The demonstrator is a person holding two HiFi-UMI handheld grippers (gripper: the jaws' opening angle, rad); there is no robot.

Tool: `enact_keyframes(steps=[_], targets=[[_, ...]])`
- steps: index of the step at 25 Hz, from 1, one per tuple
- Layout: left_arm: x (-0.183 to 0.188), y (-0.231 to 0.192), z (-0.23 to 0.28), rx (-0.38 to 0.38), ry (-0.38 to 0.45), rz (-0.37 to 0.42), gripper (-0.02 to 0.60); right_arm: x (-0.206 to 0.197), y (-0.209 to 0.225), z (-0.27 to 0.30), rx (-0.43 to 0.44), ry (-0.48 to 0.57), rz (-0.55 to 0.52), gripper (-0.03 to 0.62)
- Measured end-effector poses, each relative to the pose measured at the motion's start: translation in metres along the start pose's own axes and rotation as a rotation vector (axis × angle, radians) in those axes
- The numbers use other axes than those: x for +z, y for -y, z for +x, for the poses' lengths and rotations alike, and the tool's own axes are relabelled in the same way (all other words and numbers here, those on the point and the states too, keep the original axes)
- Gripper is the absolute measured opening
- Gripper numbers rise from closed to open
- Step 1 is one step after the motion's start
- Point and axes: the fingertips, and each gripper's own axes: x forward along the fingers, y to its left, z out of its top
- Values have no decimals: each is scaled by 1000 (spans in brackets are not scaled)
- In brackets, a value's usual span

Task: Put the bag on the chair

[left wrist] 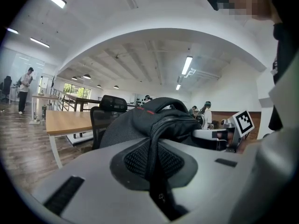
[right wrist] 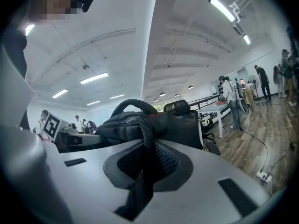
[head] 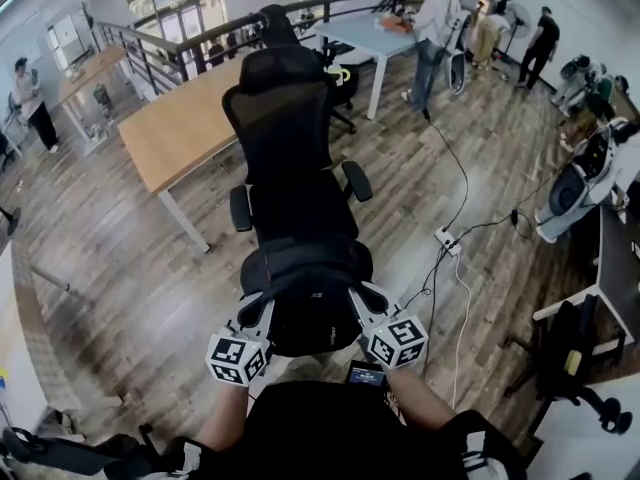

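Observation:
A black backpack hangs between my two grippers, just in front of the seat of a black mesh office chair that faces me. On the bag's left side my left gripper is shut on a black strap. My right gripper grips the other strap on the right side. In the left gripper view the bag fills the space ahead of the left gripper. The right gripper view shows the bag beyond the right gripper, with the chair's headrest behind it.
A wooden desk stands left of the chair. A power strip with cables lies on the floor to the right. A second chair stands at the right edge. People stand by a white table at the back.

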Motion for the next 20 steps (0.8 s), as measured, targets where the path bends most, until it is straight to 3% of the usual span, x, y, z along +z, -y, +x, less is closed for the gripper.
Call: enact_keyframes(steps=[20], targets=[[55, -116, 125, -60, 14, 4, 25, 50, 70, 150, -33, 28, 25, 35]])
